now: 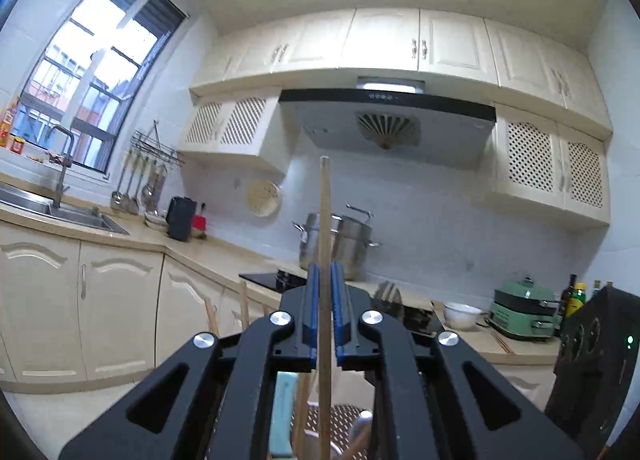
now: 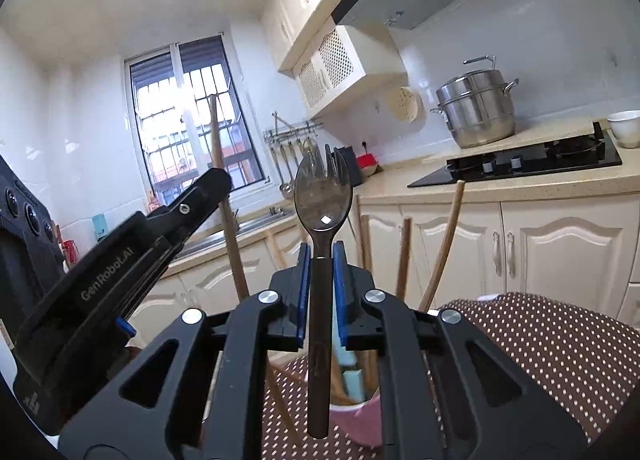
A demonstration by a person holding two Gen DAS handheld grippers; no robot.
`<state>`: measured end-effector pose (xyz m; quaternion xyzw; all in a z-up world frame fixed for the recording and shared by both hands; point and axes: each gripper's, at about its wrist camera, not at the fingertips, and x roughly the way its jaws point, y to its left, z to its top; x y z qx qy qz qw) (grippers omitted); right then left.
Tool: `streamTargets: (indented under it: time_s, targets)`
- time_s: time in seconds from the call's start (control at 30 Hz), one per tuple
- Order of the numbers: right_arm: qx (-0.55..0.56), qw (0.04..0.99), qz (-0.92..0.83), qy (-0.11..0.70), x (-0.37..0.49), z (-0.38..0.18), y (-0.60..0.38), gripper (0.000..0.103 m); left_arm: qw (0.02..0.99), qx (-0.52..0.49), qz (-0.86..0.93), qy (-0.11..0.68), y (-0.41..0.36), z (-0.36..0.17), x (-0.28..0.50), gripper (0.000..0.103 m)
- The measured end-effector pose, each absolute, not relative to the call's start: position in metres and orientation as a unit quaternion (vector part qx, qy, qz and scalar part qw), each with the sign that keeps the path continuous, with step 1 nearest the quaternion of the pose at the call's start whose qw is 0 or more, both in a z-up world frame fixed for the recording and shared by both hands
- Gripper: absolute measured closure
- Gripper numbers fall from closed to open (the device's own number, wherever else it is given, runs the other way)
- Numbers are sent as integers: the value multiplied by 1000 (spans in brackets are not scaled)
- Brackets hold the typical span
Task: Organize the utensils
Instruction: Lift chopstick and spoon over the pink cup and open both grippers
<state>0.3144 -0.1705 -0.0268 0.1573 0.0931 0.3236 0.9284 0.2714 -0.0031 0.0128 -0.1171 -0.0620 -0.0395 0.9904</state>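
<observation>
My left gripper point(image 1: 325, 267) is shut on a thin wooden chopstick point(image 1: 325, 200) that stands upright, well above the fingertips. In the right wrist view the left gripper point(image 2: 214, 182) shows at the left, with the chopstick point(image 2: 216, 128) held near its tip. My right gripper point(image 2: 320, 250) is shut on the dark handle of a metal spork point(image 2: 322, 196), its pronged bowl pointing up. Below both grippers stands a pink cup point(image 2: 360, 418) holding several wooden utensils and a teal piece. It rests on a brown dotted cloth point(image 2: 540, 344).
A counter along the wall carries a black hob point(image 2: 520, 166), a steel stockpot point(image 2: 478, 108), a white bowl point(image 2: 626, 128) and a sink point(image 1: 60, 212). A green cooker point(image 1: 524, 310) and a black box point(image 1: 592, 360) stand at the right. A range hood point(image 1: 384, 120) hangs above.
</observation>
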Motion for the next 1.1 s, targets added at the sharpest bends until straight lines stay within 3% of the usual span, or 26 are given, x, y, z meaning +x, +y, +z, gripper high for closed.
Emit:
streamTargets:
  time_s: [0.23, 0.67, 0.73, 0.97, 1.1]
  targets:
    - [168, 929, 321, 73, 330, -35, -175, 92, 987, -121, -23, -104, -4, 13, 288, 97]
    - [163, 930, 322, 66, 335, -45, -172, 92, 991, -113, -11, -74, -7, -8, 305, 95]
    - [163, 931, 320, 64, 334, -46, -171, 91, 992, -110, -11, -68, -6, -8, 304, 80]
    - [163, 932, 318, 65, 330, -45, -169, 91, 994, -100, -3, -38, -4, -7, 300, 72]
    - [159, 933, 318, 65, 330, -45, -166, 91, 995, -94, 7, -16, -1, -5, 297, 59]
